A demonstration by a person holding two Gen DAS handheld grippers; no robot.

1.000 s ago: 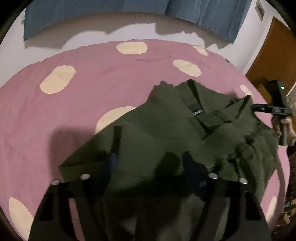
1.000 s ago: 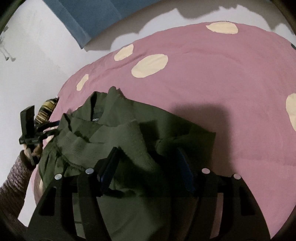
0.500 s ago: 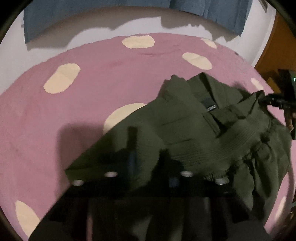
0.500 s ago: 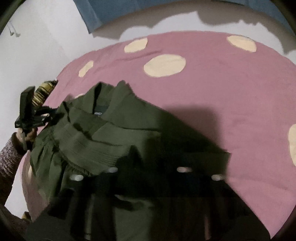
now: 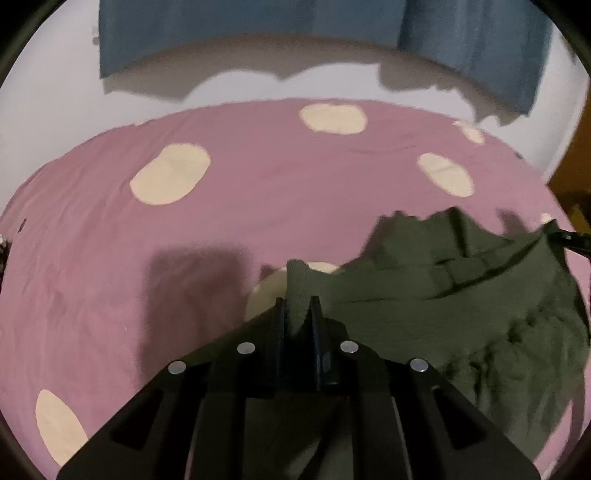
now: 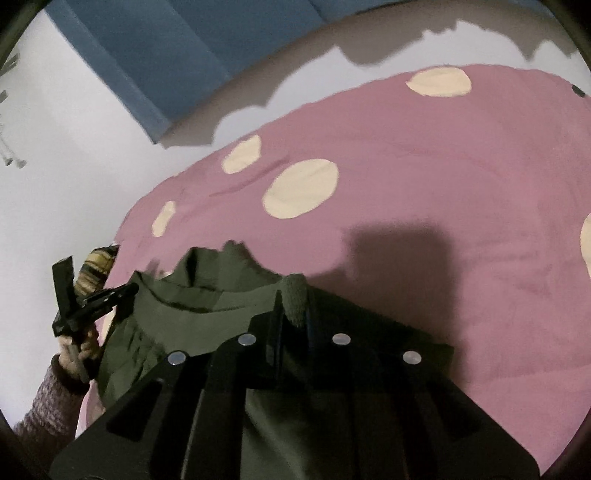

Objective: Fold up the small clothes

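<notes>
The green garment (image 5: 443, 295) is pinched at two places: the left claw (image 5: 298, 314) has its fingers pressed together on a ribbed edge of the cloth, which pokes up in a small peak between them, and the right claw (image 6: 293, 306) clamps another ribbed fold the same way, a rounded tuft of fabric standing just above its fingertips. From the left claw the dark olive cloth spreads to the right in ridges and gathers, with a flat band and a seam running across it, and its far corner meets the tip of the right claw's tool at the right edge of the left wrist view. In the right wrist view the garment (image 6: 192, 310) runs leftward from the claw to the left claw (image 6: 125, 291), which the person's hand (image 6: 79, 350) holds, a knitted sleeve (image 6: 48, 402) at the wrist. The garment lies bunched on the near part of the bed (image 5: 258, 192), on a pink cover with cream oval spots, one spot partly hidden under the cloth just beside the left claw. Square shadows of the tools fall on the cover. Beyond the bed stands a white wall (image 5: 55, 92) with blue fabric (image 5: 258, 29) hanging above it.
</notes>
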